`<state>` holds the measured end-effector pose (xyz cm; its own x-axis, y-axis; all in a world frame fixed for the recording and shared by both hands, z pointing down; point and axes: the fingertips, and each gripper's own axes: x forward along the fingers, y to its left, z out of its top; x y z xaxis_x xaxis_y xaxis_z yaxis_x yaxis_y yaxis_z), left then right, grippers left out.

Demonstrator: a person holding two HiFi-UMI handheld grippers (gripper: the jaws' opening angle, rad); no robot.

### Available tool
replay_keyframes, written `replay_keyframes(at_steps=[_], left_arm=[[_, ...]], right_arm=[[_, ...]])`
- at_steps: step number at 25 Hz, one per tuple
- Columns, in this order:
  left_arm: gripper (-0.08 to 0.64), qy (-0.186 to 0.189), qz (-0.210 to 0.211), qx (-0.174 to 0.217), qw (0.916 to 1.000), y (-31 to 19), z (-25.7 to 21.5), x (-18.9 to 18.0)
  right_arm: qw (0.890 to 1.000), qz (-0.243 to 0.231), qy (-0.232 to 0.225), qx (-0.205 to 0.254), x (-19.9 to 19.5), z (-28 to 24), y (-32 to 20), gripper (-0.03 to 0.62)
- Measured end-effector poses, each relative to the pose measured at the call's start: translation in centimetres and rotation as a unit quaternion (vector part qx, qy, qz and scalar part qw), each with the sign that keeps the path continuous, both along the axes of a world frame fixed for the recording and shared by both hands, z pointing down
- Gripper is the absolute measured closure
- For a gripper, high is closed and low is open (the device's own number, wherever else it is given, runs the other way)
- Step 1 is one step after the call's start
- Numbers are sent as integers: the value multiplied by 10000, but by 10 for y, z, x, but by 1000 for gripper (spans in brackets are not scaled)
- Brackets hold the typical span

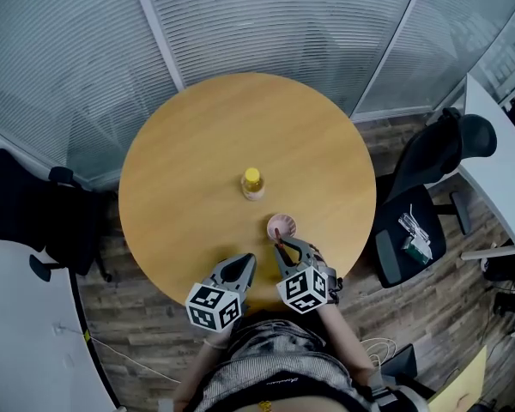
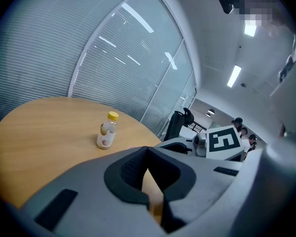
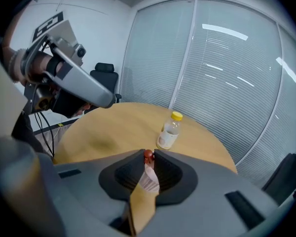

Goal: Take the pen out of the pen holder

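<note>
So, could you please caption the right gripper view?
Right gripper jaws shut on red-tipped pen, pink ribbed pen holder below.

Grey, black-lined left gripper (image 1: pixel 243 260), right gripper (image 1: pixel 285 247); marker cube (image 1: pixel 213 305) (black-white squares) on each; mottled grey-black top (image 1: pixel 266 359).

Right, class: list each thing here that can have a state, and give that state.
left gripper: shut, empty.
right gripper: shut on pen.
pen: gripped at its red top, over the pen holder.
pen holder: upright on table.
bottle: upright, yellow cap on.
</note>
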<state>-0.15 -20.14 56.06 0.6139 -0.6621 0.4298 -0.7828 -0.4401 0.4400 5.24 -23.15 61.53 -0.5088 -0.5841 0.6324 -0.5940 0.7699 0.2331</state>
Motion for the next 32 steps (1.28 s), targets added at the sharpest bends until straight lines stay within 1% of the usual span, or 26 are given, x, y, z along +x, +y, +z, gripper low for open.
replay_keyframes(at_steps=[4,11,15,20,25,32], left_arm=[[555,-2,-4,22,10000,2,-1,5],[555,-19,4,55,10000,4,-2,12],[555,-49,43,79,9999,3,-2,18],[555,-61,74,83,9999,3,-2,22],[555,-40,26,95,9999,1,-3,23],[555,-35,-5,93,10000,2,-3,25]], right_arm=[[9999,23,-123,-29,5,-17,3,525],[9986,71,-526,-86,12,-53,5,525],[9975,50,-701,-23,16,-77,6,525],[9953,39,-965,-104,19,-101,11,525],[9941,42,-1064,-185,21,-114,16,525],[9947,-118,-1003,-192,18,-116,18,525]])
